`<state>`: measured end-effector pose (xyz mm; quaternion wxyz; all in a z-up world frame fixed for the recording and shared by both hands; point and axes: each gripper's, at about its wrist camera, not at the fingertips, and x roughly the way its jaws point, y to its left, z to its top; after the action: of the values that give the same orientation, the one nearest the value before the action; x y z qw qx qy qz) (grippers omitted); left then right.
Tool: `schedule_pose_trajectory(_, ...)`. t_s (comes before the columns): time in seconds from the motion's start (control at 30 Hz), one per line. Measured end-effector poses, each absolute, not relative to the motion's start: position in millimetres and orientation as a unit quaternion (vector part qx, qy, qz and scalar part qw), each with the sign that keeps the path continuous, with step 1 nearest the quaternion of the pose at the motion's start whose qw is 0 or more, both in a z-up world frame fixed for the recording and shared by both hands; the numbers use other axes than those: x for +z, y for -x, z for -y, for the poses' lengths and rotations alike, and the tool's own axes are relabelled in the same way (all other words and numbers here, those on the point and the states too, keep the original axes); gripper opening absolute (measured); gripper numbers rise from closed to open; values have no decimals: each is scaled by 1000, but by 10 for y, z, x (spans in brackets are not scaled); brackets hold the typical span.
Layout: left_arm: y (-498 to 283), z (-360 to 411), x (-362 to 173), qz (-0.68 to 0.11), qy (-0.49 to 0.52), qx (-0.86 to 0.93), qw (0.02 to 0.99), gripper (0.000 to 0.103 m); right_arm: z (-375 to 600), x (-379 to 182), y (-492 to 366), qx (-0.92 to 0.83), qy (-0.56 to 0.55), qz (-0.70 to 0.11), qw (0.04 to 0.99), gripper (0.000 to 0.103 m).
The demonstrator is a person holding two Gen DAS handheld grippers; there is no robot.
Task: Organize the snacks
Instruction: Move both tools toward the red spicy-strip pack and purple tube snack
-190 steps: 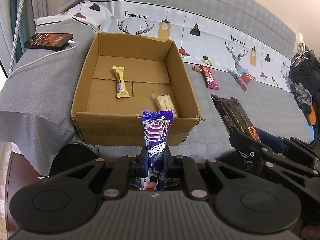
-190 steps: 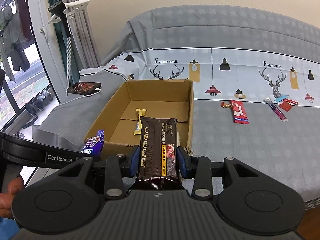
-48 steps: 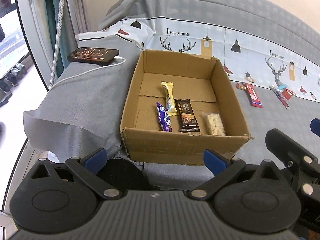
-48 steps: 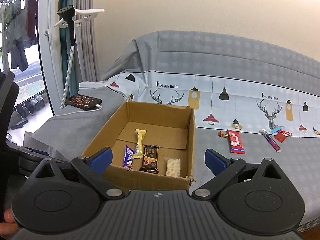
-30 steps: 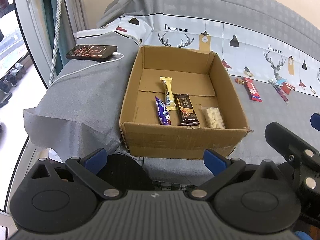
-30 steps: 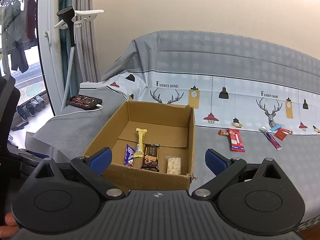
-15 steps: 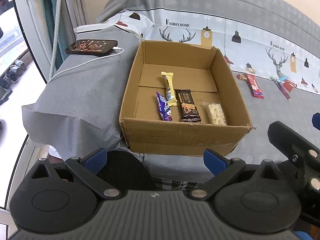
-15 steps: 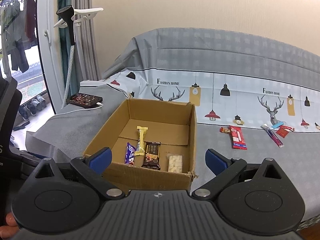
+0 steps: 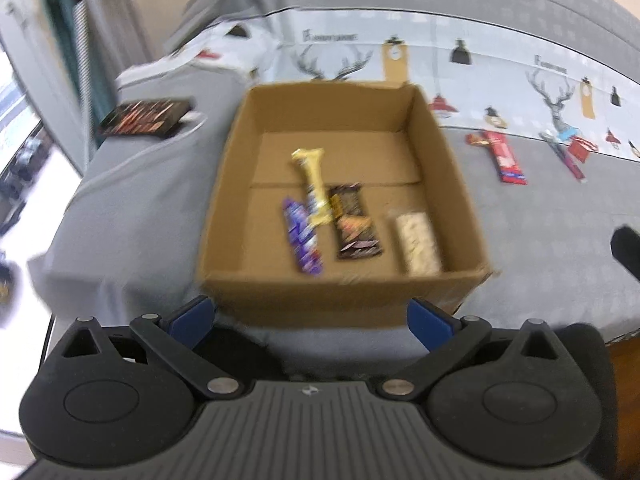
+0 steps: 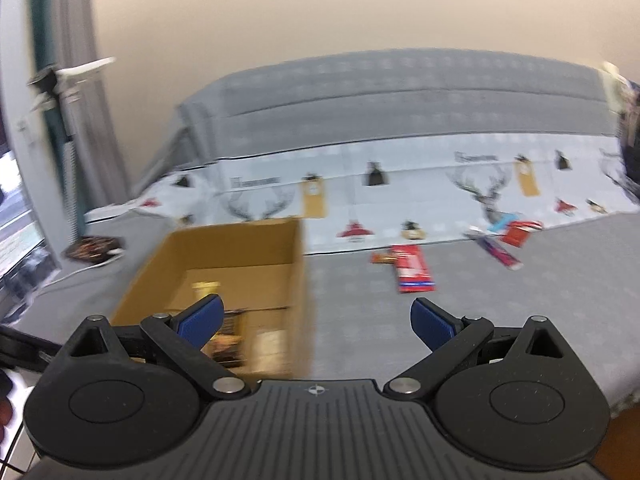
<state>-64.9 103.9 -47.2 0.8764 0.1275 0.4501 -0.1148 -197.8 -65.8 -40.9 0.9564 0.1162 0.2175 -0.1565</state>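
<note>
Both my left gripper (image 9: 310, 314) and right gripper (image 10: 316, 318) have jaws spread wide and empty. Four snacks lie in the cardboard box (image 9: 436, 152). I judge the red packet (image 10: 412, 268) on the sofa comes next: approach slowly, straddle its narrow width, then close.

A smartphone (image 9: 145, 118) with its white charging cable (image 9: 132, 151) lies ahead-left of the claw on a grey sofa cover (image 9: 132, 200); curtains (image 10: 76, 92) hang beyond.
</note>
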Motion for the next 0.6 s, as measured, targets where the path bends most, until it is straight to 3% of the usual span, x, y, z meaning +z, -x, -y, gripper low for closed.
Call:
schedule_pose_trajectory(0.3,46,369,-587,-510,-121,-198,828,103,2066,-768,1948,-270,-145,-241,921,100)
schedule_pose_trajectory(0.6,-954,2011,-1354,-565,-145,-232,779,103,3775,-1177,1201,-304,-181,-270,896,102)
